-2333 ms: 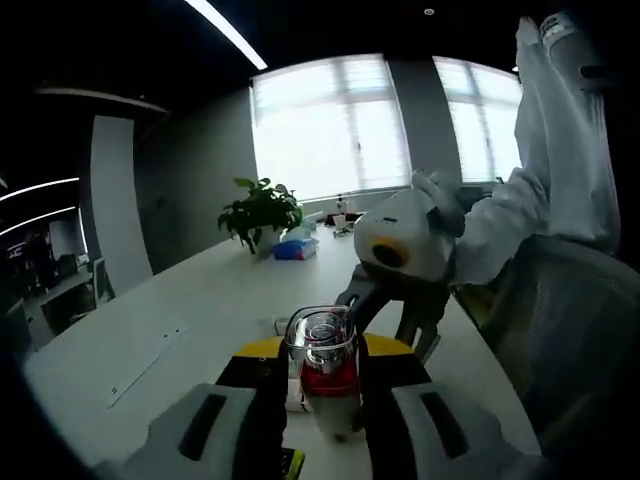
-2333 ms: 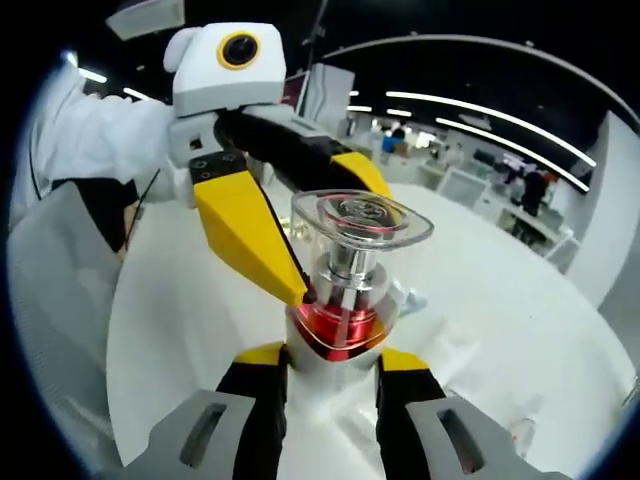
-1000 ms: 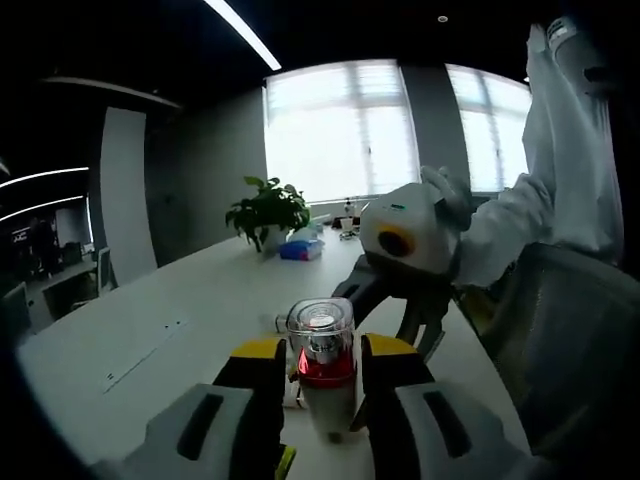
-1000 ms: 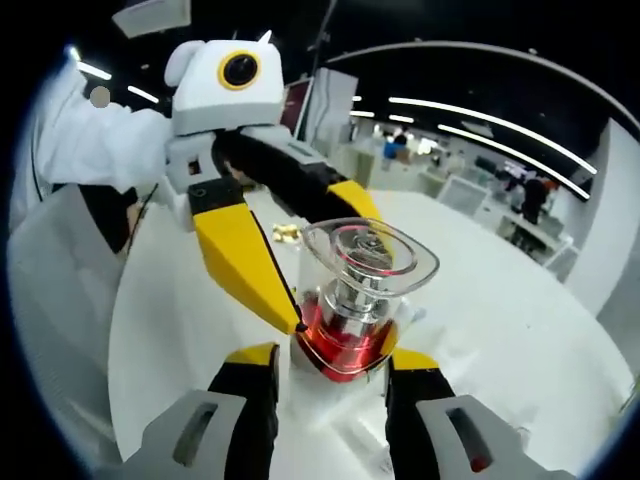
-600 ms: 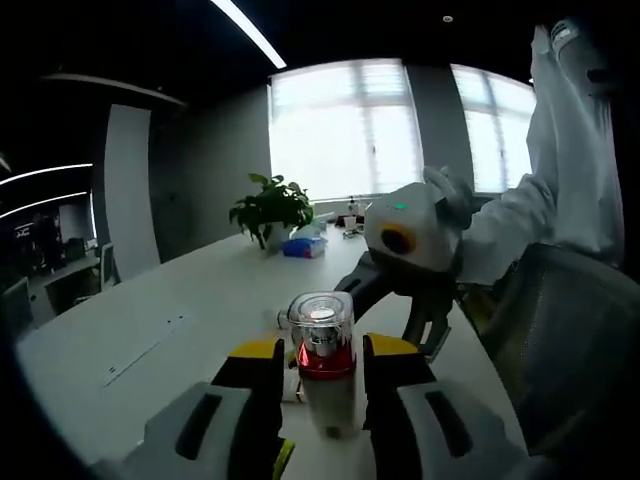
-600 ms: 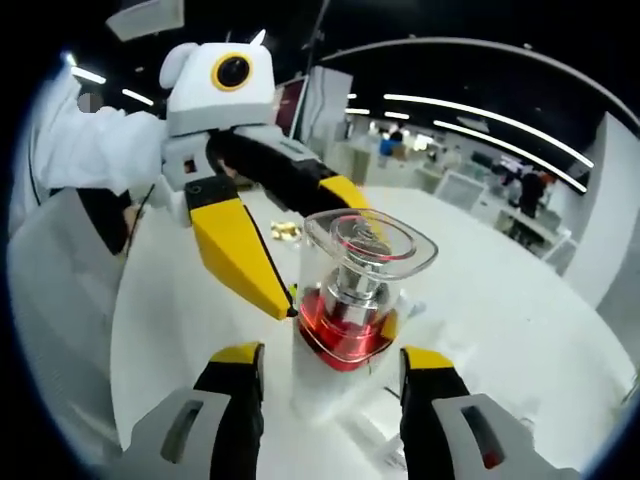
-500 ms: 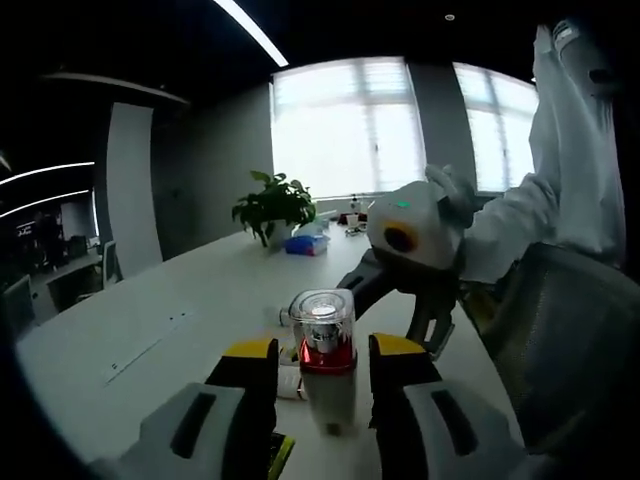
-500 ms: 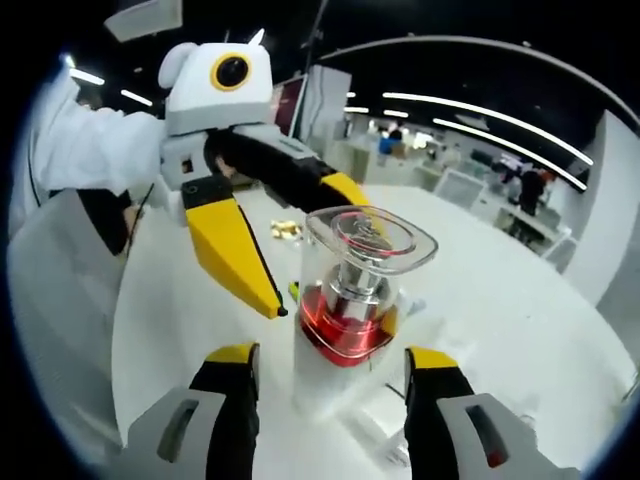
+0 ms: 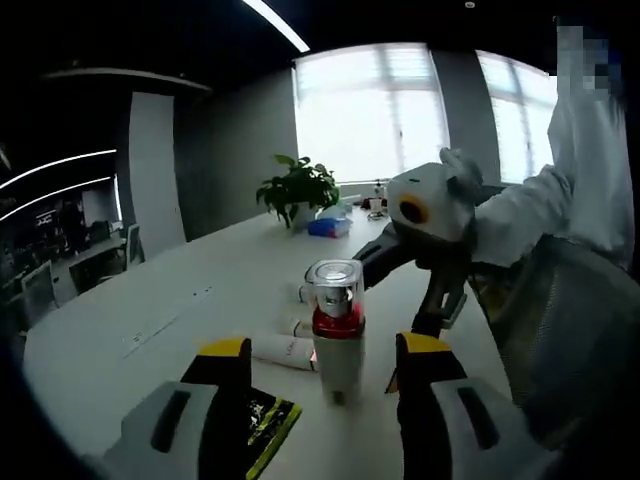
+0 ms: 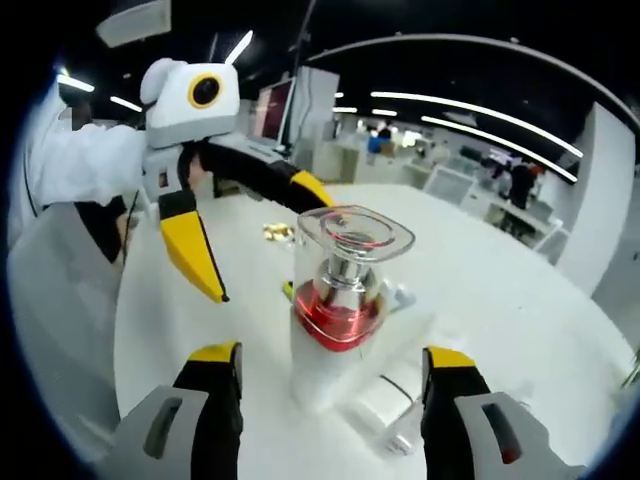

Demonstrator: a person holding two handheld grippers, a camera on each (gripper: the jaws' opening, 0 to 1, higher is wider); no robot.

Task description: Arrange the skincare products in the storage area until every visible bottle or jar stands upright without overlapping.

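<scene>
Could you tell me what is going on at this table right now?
A person holds a gripper in each hand around a clear-capped red bottle standing upright on the white table. The left gripper and right gripper both have their jaws open, clear of it. A white tube lies flat beside the bottle.

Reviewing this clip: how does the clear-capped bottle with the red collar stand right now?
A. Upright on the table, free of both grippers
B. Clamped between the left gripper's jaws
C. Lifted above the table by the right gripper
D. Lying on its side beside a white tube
A: the bottle stands upright on the white table, with open space between it and the spread jaws of the left gripper and the right gripper.
</scene>
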